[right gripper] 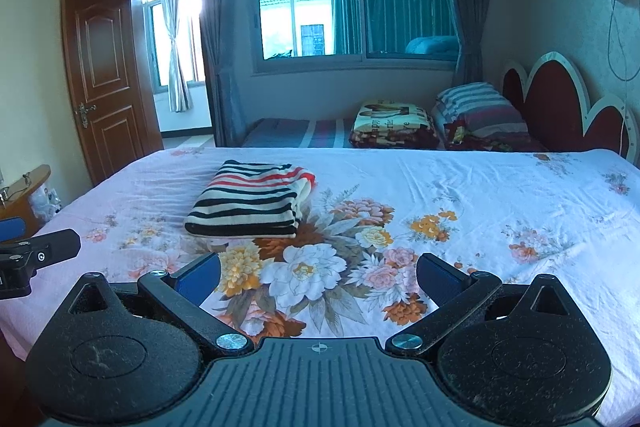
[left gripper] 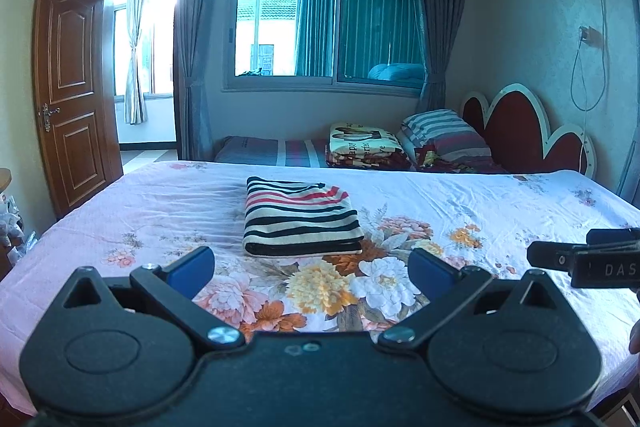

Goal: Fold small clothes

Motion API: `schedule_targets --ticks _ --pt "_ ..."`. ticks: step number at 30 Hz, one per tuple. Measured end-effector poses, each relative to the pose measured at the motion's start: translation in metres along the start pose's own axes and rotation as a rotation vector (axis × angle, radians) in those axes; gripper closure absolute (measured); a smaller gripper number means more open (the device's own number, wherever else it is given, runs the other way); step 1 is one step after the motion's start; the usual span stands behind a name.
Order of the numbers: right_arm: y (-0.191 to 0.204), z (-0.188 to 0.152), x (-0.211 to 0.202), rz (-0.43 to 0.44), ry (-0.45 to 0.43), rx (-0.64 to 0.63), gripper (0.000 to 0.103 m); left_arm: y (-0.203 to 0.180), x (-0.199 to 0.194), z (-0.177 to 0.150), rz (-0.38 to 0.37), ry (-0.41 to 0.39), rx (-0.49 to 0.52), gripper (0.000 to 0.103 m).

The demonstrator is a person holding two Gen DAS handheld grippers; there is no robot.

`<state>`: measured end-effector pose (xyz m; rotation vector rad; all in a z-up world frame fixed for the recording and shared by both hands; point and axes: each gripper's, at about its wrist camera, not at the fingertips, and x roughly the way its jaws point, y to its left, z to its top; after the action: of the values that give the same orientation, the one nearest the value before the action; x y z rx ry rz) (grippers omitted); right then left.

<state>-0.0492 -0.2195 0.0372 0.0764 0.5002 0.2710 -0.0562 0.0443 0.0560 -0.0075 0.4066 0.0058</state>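
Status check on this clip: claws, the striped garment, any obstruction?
Left claw open, empty. Right claw open, empty. Black, red and cream striped knit garment folded, lying flat on the floral bedsheet, untouched by either claw. Nothing in the way.

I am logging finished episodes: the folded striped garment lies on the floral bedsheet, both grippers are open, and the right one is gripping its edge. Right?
Not quite. The right gripper grips nothing: in the right wrist view it is apart from the folded striped garment on the floral bedsheet. The left gripper is open too.
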Motion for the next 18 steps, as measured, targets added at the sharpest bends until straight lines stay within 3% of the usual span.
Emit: schedule_targets --ticks 18 --pt "0.0013 -0.0009 -0.0017 -0.003 -0.007 -0.009 0.000 0.0013 -0.0035 0.0024 -0.002 -0.007 0.009 0.000"
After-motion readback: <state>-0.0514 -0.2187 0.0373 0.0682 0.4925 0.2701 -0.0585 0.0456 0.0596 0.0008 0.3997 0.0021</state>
